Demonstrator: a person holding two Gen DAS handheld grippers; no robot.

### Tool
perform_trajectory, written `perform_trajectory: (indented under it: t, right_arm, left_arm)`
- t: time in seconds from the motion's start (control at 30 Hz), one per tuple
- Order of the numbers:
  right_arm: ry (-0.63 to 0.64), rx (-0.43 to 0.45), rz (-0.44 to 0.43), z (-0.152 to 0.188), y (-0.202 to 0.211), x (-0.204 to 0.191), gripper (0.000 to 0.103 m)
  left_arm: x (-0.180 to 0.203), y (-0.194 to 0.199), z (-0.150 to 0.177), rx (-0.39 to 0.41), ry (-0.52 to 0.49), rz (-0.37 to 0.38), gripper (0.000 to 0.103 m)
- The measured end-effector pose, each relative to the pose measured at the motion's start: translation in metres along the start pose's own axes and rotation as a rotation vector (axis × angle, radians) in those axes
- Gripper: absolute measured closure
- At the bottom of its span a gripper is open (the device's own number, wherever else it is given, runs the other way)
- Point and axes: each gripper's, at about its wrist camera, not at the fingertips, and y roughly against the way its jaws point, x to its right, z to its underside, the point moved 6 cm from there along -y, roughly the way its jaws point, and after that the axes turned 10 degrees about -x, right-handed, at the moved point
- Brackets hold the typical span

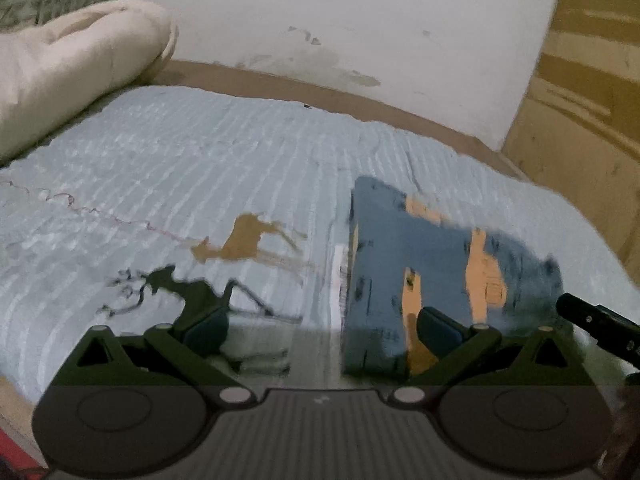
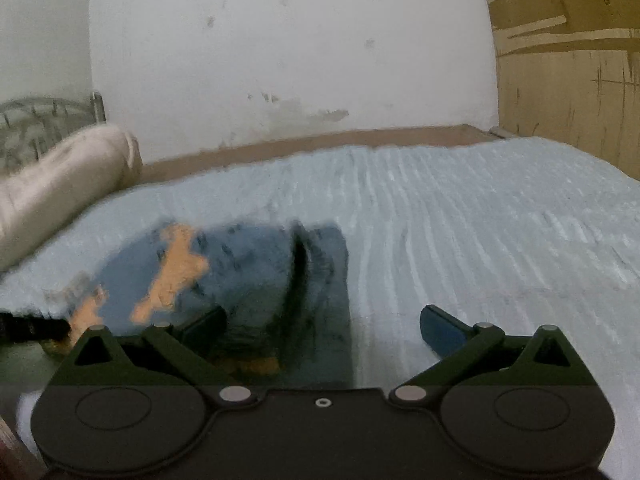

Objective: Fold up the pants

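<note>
The pants [image 1: 432,264] are blue with orange patches and lie folded into a compact rectangle on the light blue bedspread [image 1: 200,168]. In the left wrist view they sit to the right of centre, and my left gripper [image 1: 322,330] stands open beside their left edge with nothing between its fingers. Part of the other gripper's dark body pokes in at the right edge. In the right wrist view the pants [image 2: 248,272] lie left of centre. My right gripper [image 2: 324,328] is wide open just above their near right corner, with its pads apart from the cloth.
A rolled cream blanket [image 1: 72,64] lies at the far left of the bed. A white stained wall [image 1: 340,20] runs behind, and a wooden panel [image 1: 580,100] stands at the right. Deer figures [image 1: 248,240] are printed on the bedspread.
</note>
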Motion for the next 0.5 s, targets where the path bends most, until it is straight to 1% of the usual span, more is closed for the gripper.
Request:
perform_trajectory:
  t: [0.03,0.1,0.17,0.23,0.33,0.4,0.43,0.5]
  right_arm:
    - [0.015,0.019,-0.004,-0.009,0.001,-0.003,0.001]
    - [0.086,0.047,-0.001,-0.029,-0.002,-0.012,0.001]
    - [0.159,0.042,0.001,-0.047,-0.017,-0.025,0.001]
    - [0.213,0.022,-0.011,-0.058,-0.035,-0.036,0.001]
    - [0.313,-0.04,-0.01,-0.062,-0.064,-0.056,0.001]
    - [0.367,-0.077,0.021,-0.061,-0.081,-0.063,0.001]
    - [0.373,-0.083,0.04,-0.059,-0.085,-0.062,0.001]
    - [0.339,-0.085,0.073,-0.058,-0.089,-0.054,0.001]
  left_arm:
    - [0.002,-0.002,-0.008,-0.002,0.006,-0.001,0.001]
    - [0.007,-0.006,-0.026,0.01,-0.002,-0.028,0.001]
    - [0.015,-0.014,-0.046,0.037,-0.034,-0.043,0.001]
    - [0.024,-0.03,-0.061,0.014,-0.079,-0.063,0.001]
    - [0.034,-0.056,-0.076,-0.015,-0.148,-0.09,0.001]
    - [0.037,-0.073,-0.079,-0.035,-0.177,-0.11,0.001]
    - [0.037,-0.079,-0.079,-0.043,-0.182,-0.121,0.001]
    - [0.036,-0.089,-0.077,-0.052,-0.178,-0.129,0.0]
